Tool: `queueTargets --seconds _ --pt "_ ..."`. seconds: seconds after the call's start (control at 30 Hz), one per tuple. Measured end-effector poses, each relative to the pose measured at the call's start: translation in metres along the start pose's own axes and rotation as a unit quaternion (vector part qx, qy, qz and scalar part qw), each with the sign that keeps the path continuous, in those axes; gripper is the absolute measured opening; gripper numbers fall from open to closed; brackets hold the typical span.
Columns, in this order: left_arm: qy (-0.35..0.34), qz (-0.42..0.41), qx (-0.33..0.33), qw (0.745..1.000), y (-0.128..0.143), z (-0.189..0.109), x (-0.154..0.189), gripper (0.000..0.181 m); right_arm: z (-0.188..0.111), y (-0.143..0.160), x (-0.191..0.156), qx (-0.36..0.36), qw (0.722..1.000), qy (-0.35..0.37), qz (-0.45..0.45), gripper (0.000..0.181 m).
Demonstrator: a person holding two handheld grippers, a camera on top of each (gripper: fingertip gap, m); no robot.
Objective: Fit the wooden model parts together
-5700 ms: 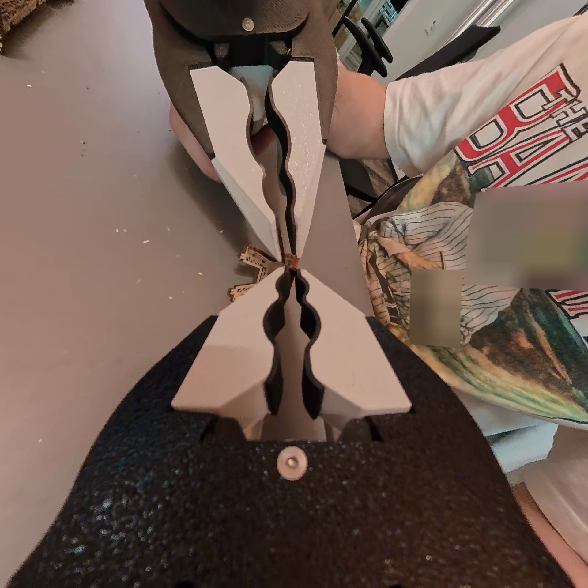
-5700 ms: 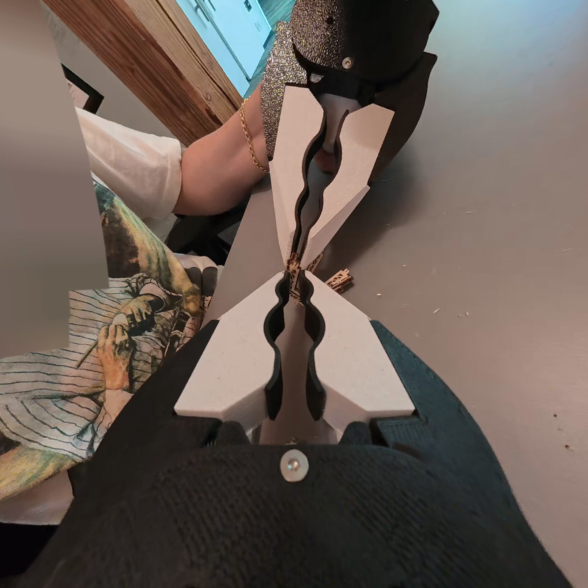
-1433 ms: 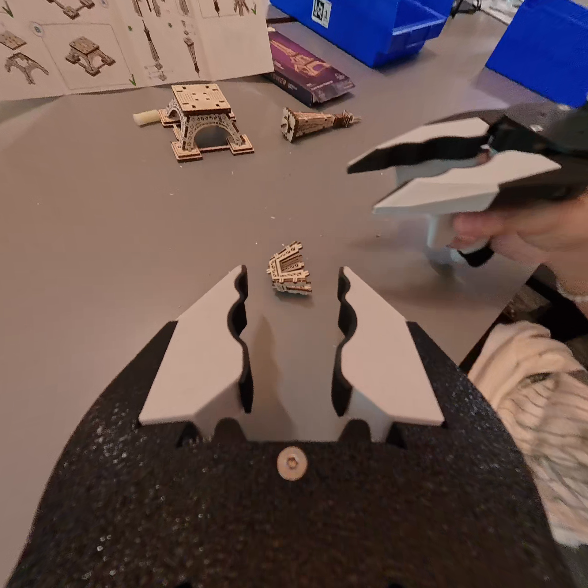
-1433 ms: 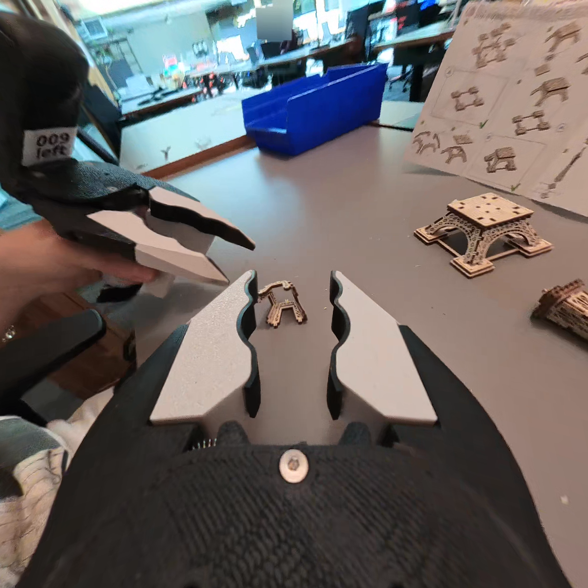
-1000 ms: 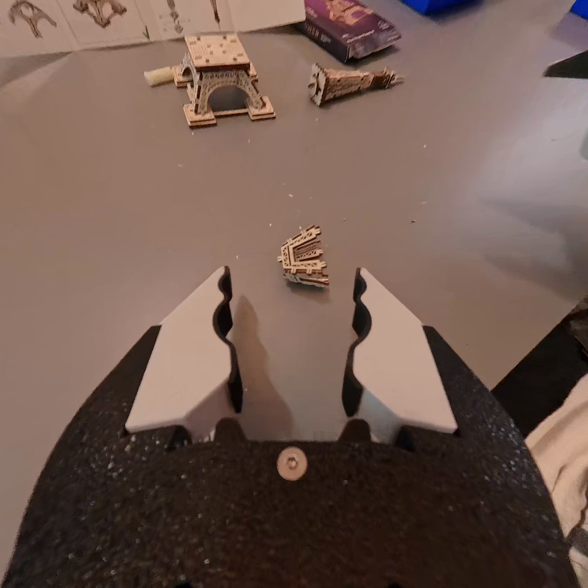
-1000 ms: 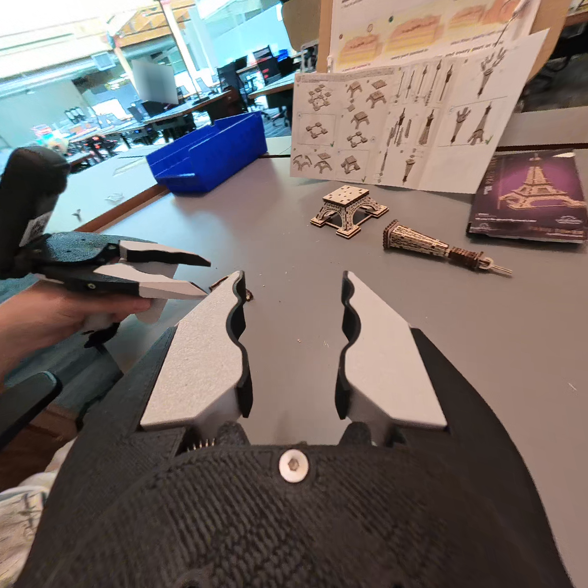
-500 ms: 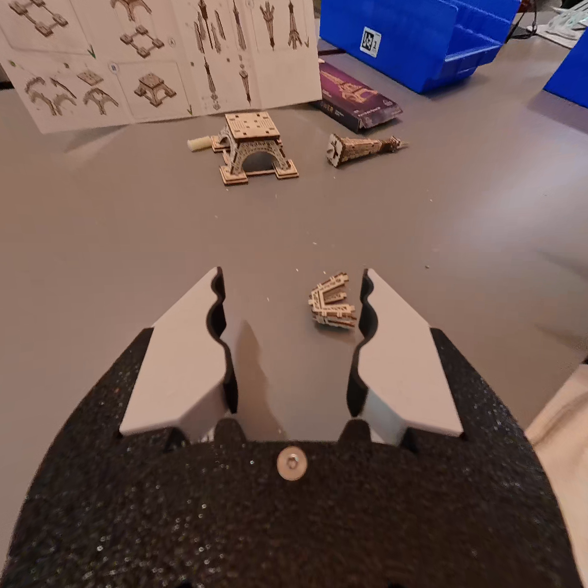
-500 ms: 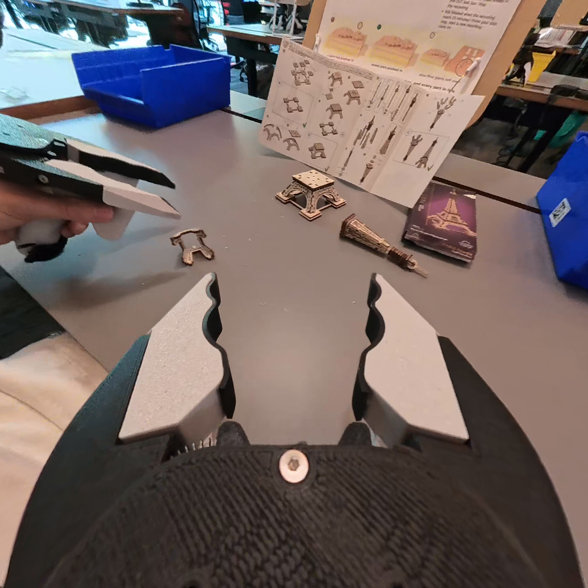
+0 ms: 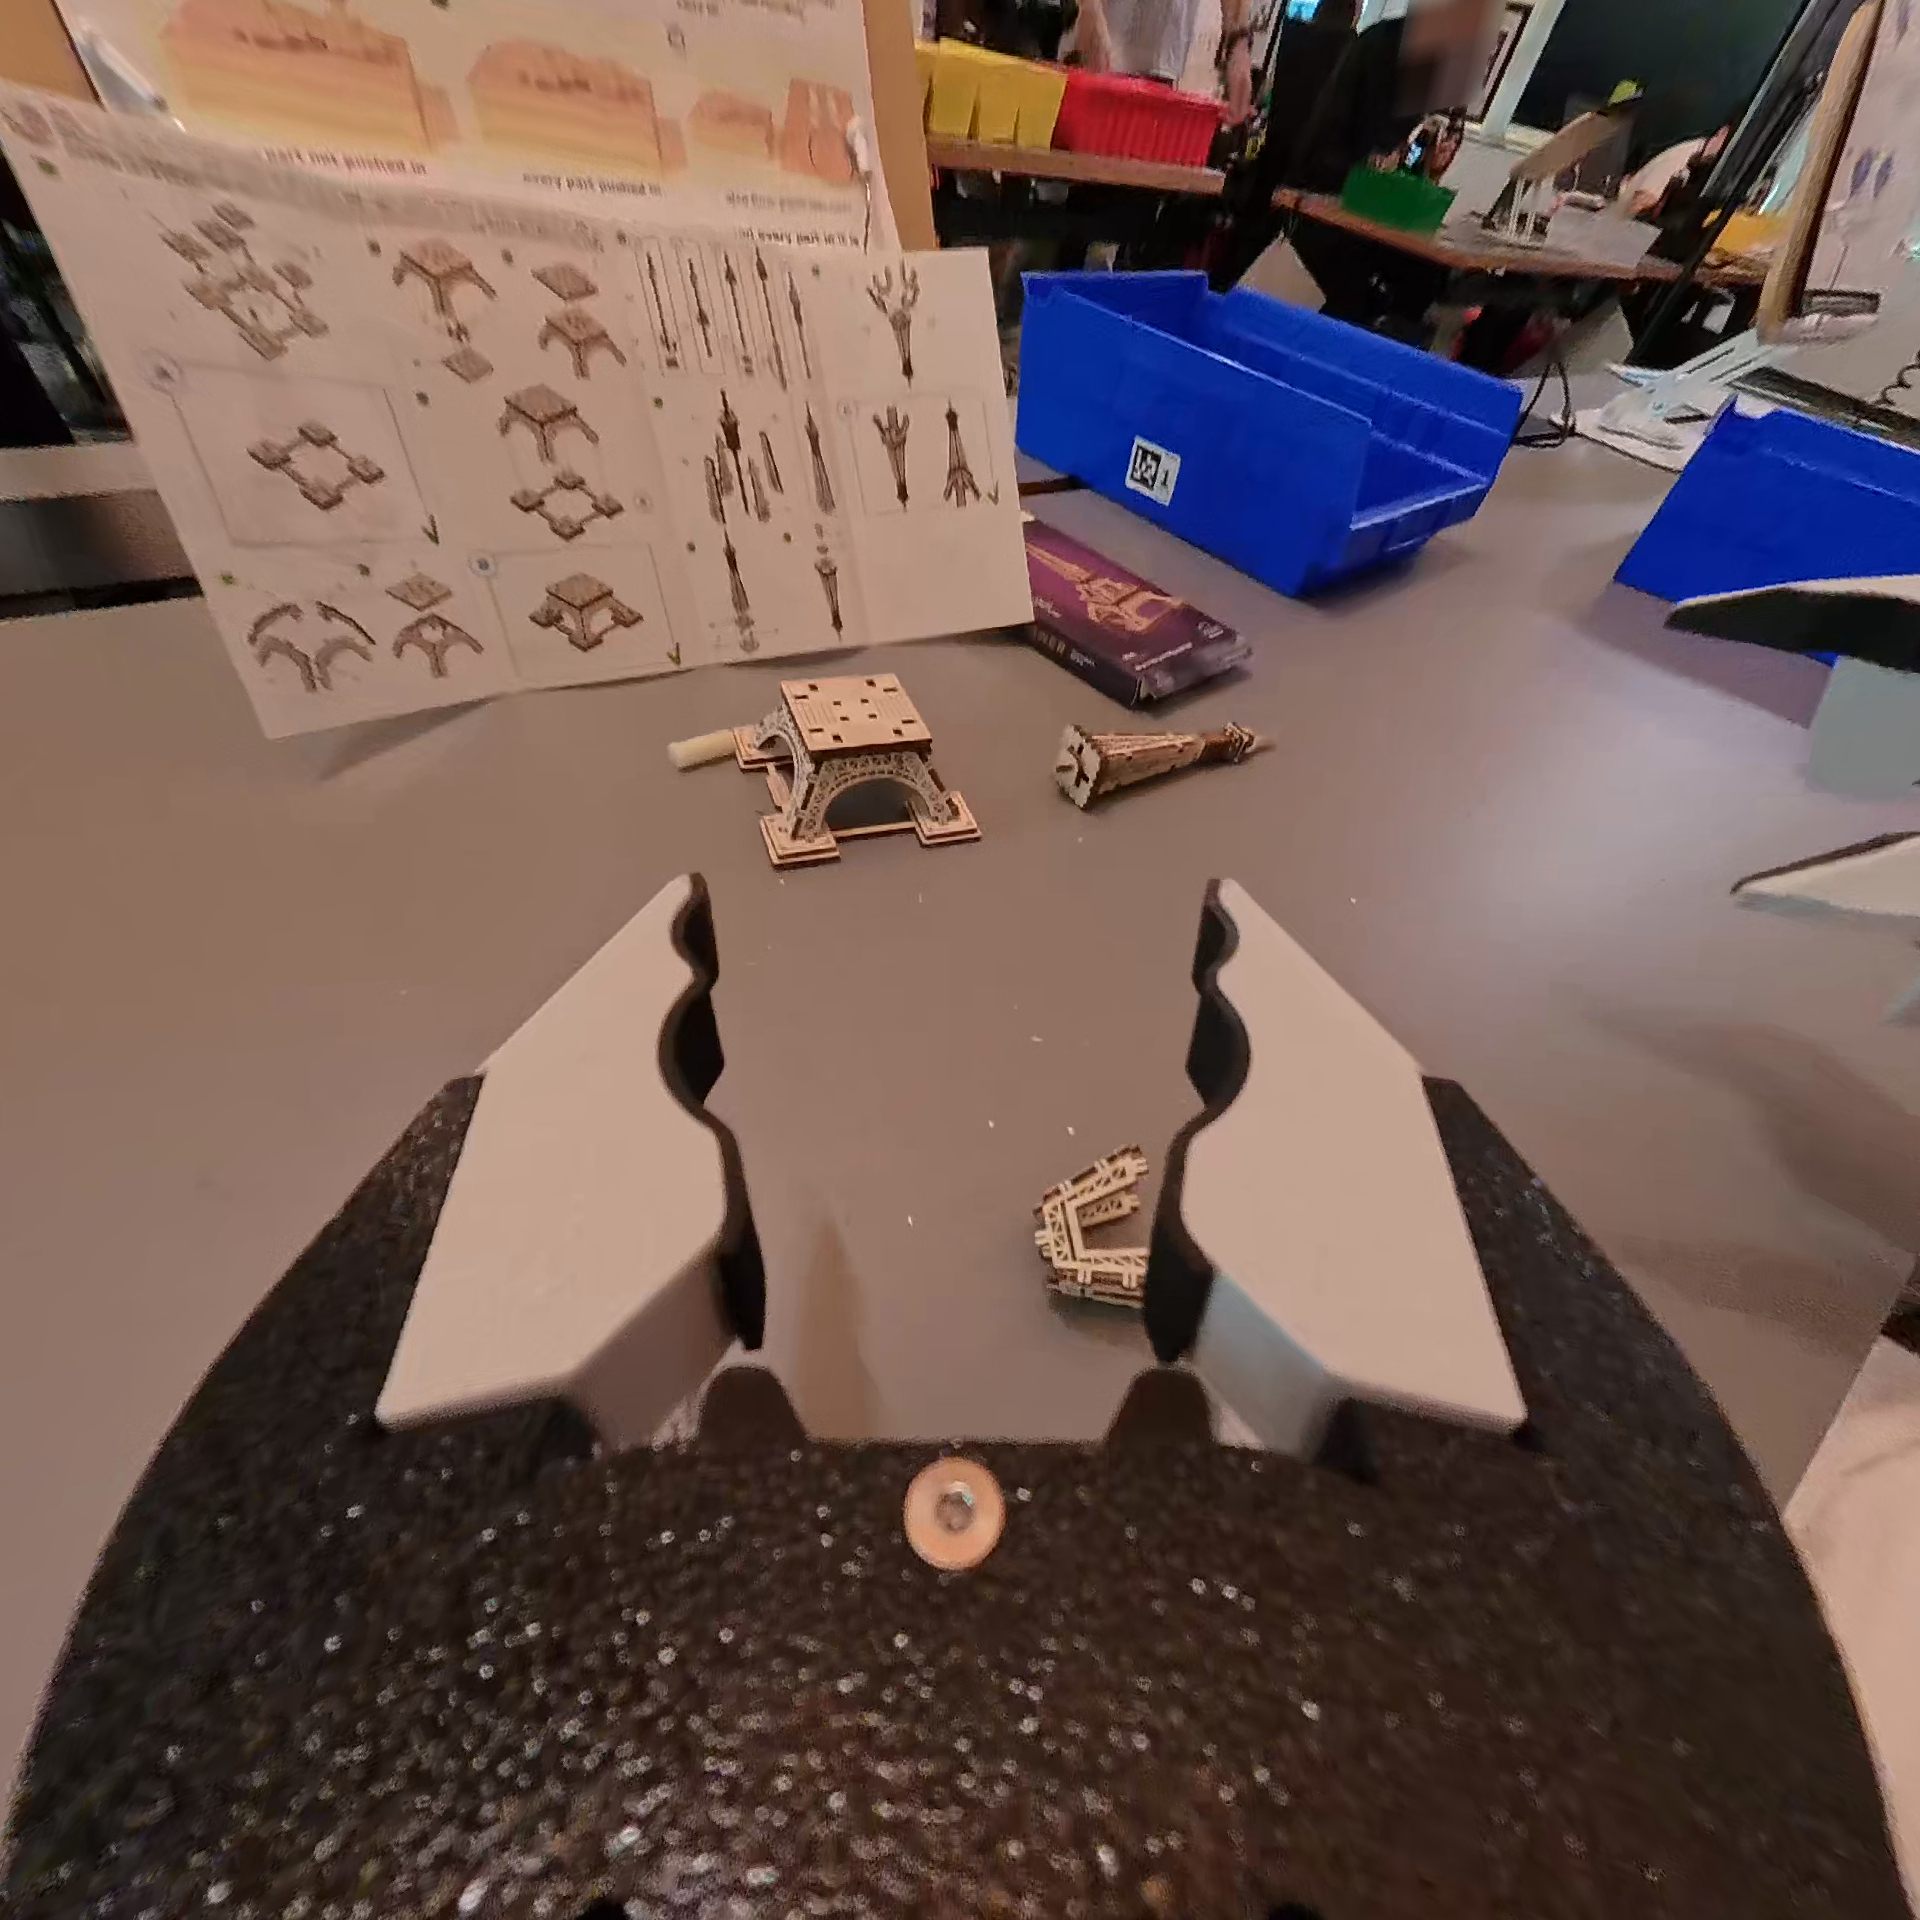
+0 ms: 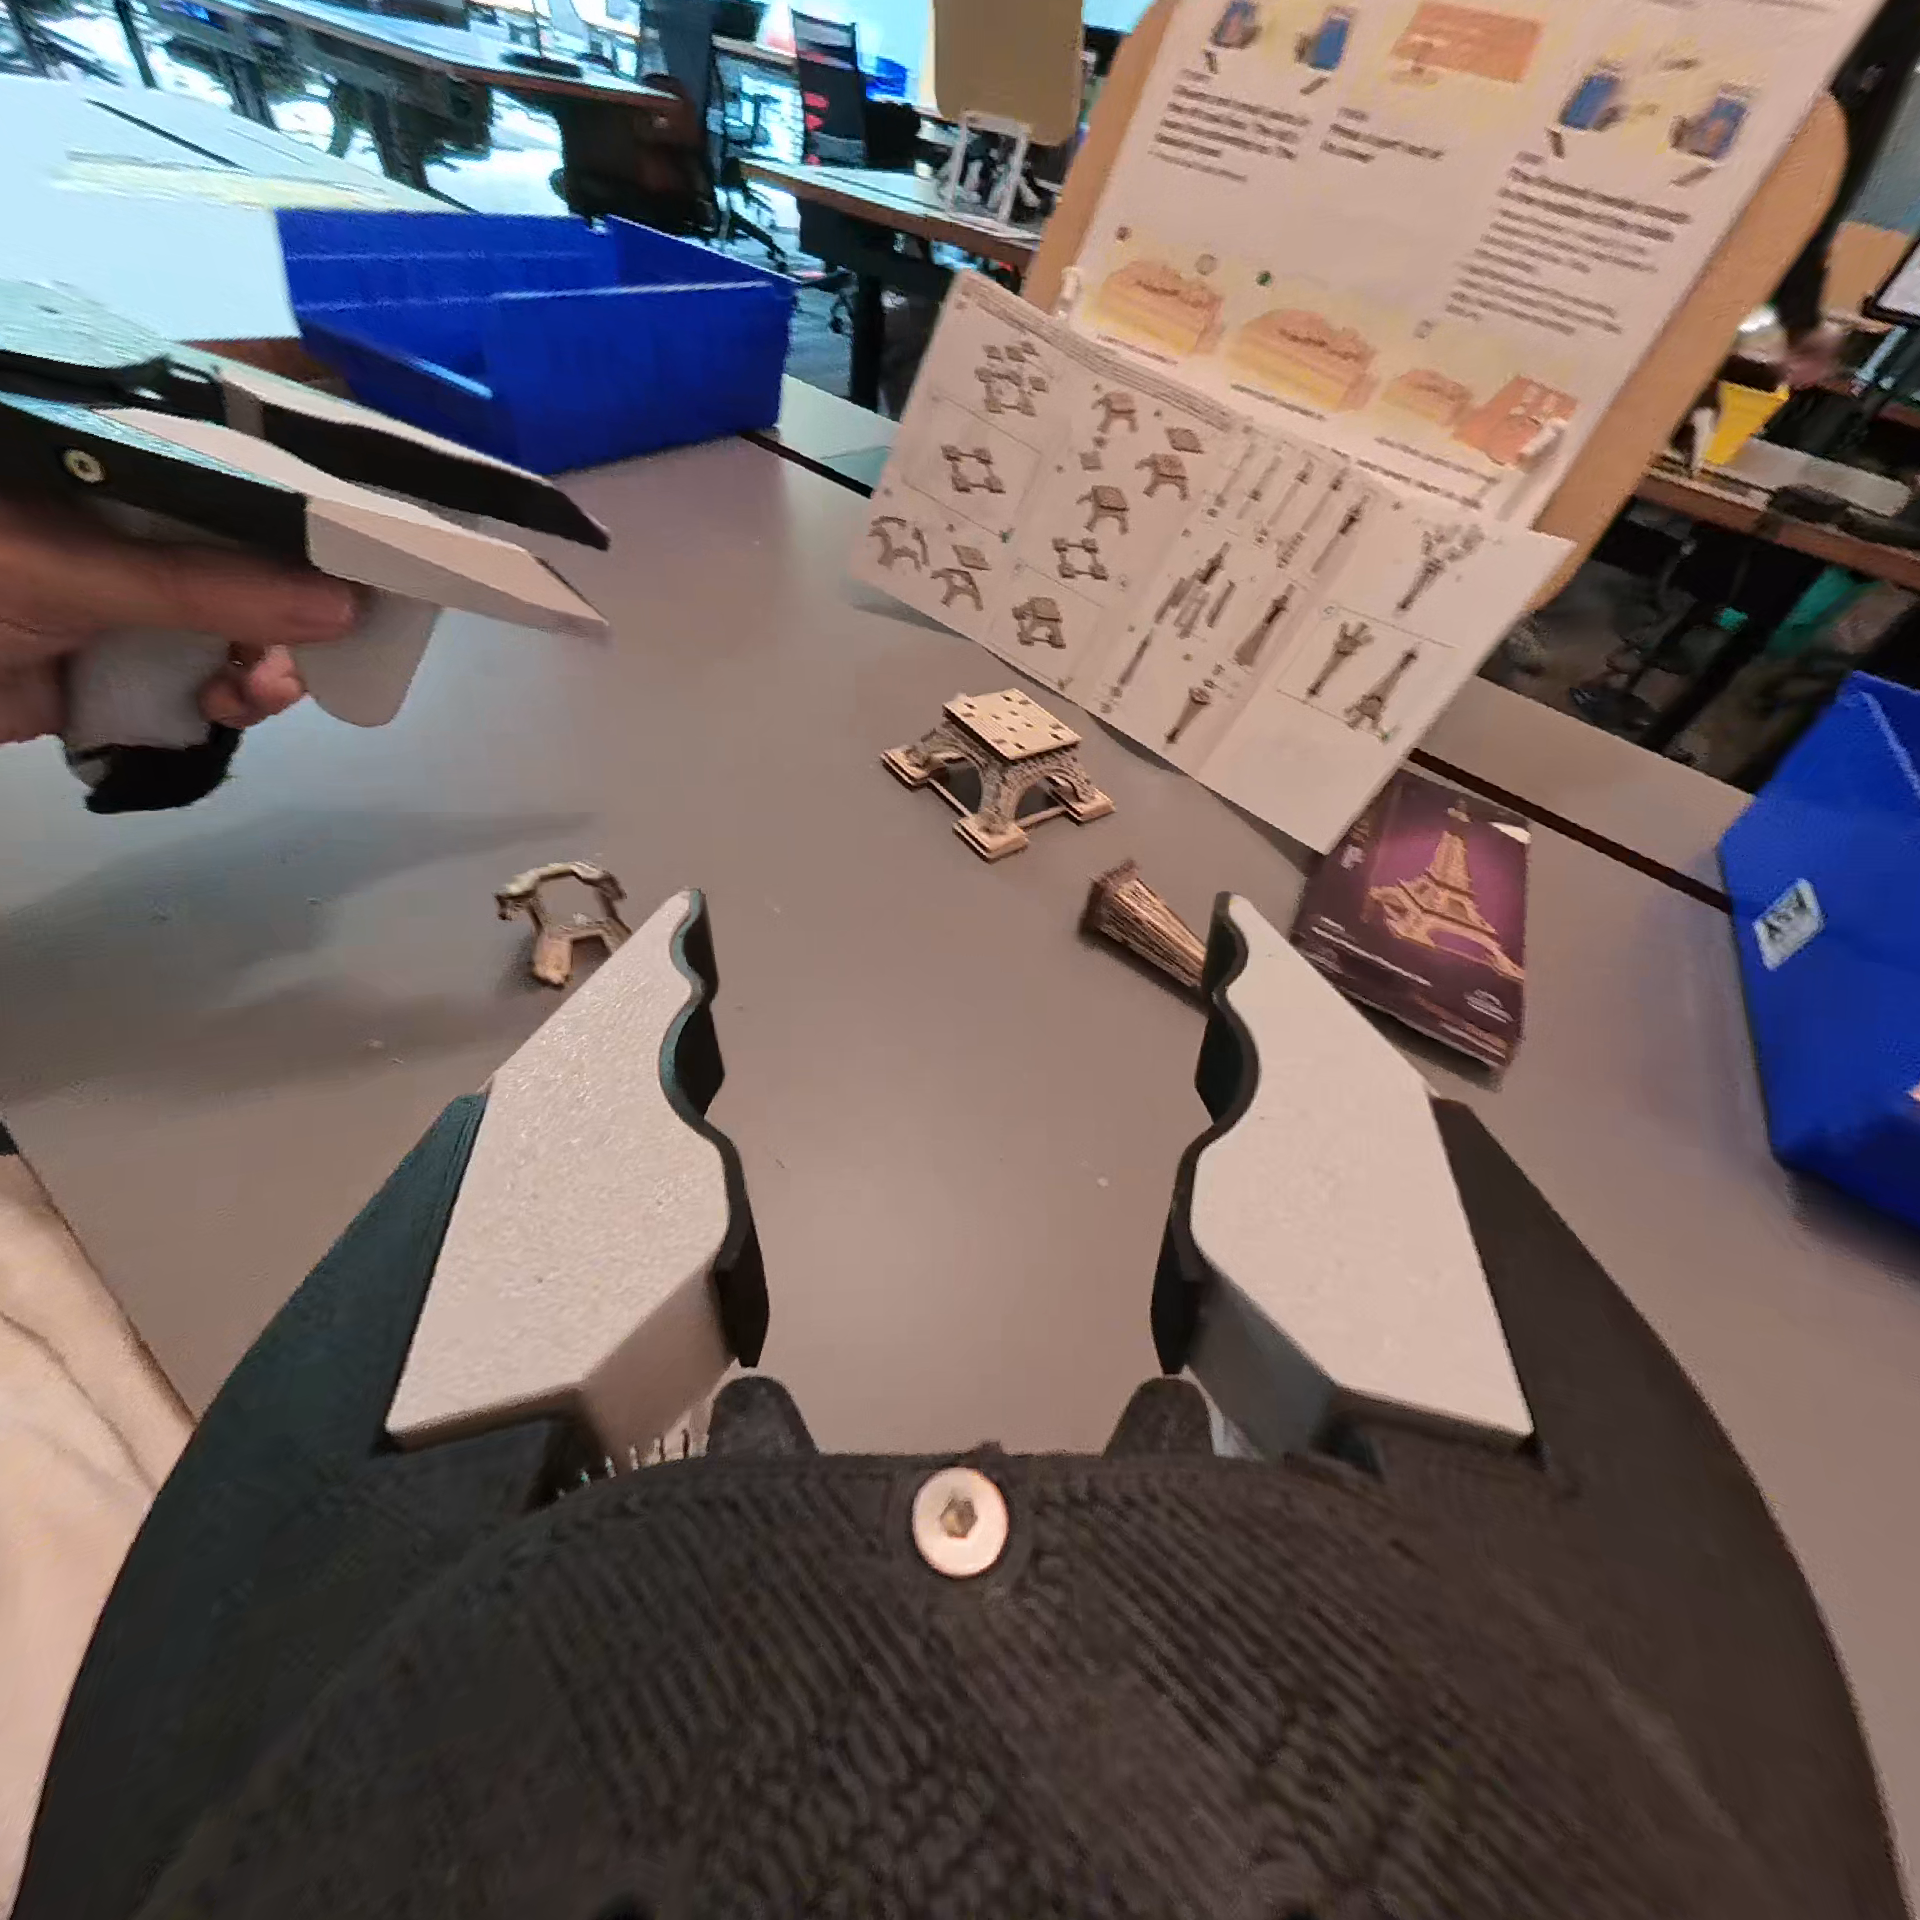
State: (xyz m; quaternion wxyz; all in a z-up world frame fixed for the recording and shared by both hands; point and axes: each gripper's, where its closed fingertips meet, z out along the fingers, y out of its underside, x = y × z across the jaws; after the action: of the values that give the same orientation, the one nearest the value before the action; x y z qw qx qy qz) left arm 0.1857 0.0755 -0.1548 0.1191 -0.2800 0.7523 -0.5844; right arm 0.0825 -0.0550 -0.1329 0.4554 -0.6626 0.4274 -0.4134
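A small wooden arch part [image 9: 1091, 1226] lies flat on the grey table [image 9: 312, 935], just inside the right finger of my left gripper [image 9: 951, 904], which is open and empty above it. The part also shows in the right wrist view [image 10: 561, 914], left of my right gripper [image 10: 956, 914], which is open and empty. The wooden tower base [image 9: 857, 764] [image 10: 997, 774] stands farther back. The wooden spire [image 9: 1153, 758] [image 10: 1143, 935] lies on its side to its right, partly hidden by my right finger. Each gripper shows in the other's view: the left [image 10: 597, 582], the right [image 9: 1704, 755].
An instruction sheet [image 9: 582, 447] [image 10: 1174, 540] leans on a board behind the parts. A purple box [image 9: 1132, 613] [image 10: 1423, 925] lies beside it. Blue bins stand at the back [image 9: 1247, 426] [image 10: 540, 332] and at the right [image 9: 1766, 520] [image 10: 1829, 987]. The table's near edge is close to me. To the wooden tower base [image 9: 857, 764]: left tips about 15 cm, right tips about 25 cm. From the right gripper's tips to the wooden spire [image 10: 1143, 935] is close to 15 cm. The left camera catches it too, in the left wrist view [image 9: 1146, 765].
Both grippers, earlier shut tip to tip on the small part, have opened and drawn apart. The part now lies on the table. Both views have tilted up toward the tower base.
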Motion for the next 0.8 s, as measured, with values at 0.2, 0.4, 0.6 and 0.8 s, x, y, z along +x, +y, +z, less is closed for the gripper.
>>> queueTargets --seconds 0.2,0.4,0.6,0.8 --pt "-0.008 0.036 -0.031 0.999 0.002 -0.016 0.008 0.094 0.025 -0.008 -0.048 0.010 0.997 -0.063 -0.034 0.091" --pt "-0.041 0.097 -0.066 0.992 0.013 -0.030 -0.004 0.094 0.057 -0.021 -0.070 0.025 0.991 -0.110 -0.071 0.088" --pt "-0.033 0.111 -0.117 0.986 0.030 -0.039 -0.011 0.086 0.084 -0.022 -0.093 -0.018 0.971 -0.218 -0.101 0.065" --pt "0.049 0.096 -0.171 0.979 0.070 -0.027 0.014 0.080 0.105 -0.002 -0.103 -0.060 0.964 -0.243 -0.087 0.055"
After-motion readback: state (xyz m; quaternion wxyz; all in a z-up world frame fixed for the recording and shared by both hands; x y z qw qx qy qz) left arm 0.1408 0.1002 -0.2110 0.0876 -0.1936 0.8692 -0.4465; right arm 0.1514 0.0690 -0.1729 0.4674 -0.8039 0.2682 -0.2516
